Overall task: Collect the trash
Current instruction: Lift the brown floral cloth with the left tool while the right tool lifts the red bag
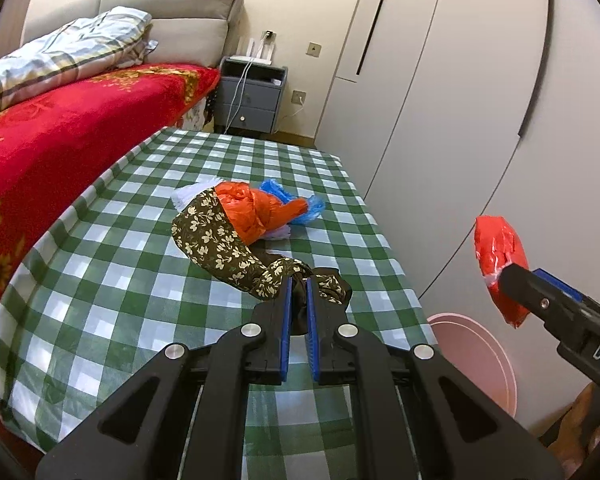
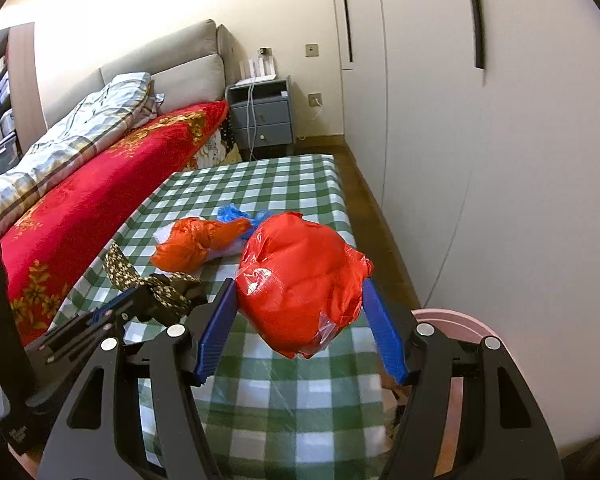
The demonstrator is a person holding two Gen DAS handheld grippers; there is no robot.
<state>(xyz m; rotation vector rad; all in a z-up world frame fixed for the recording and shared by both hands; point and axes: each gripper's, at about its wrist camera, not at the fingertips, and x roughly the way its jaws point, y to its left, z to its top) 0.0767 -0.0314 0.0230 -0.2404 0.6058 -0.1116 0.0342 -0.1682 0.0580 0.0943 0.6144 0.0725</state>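
Note:
My left gripper (image 1: 299, 280) is shut on the end of a dark floral cloth (image 1: 216, 240), which trails across the green checked table (image 1: 112, 248) to an orange plastic bag (image 1: 256, 210) and a blue bag (image 1: 278, 192). The same floral cloth (image 2: 128, 272) and left gripper (image 2: 148, 300) show at the left of the right wrist view. My right gripper (image 2: 300, 288) is shut on a bulging red plastic bag (image 2: 300, 280) and holds it above the table's right edge. From the left wrist view the red bag (image 1: 496, 256) hangs off the table's right side.
A pink bin (image 1: 480, 356) stands on the floor at the table's right corner, below the red bag; its rim (image 2: 452, 314) shows by the right gripper. A bed with a red blanket (image 1: 60, 132) borders the left. White wardrobe doors (image 1: 440, 120) line the right. A grey nightstand (image 1: 252, 96) stands behind.

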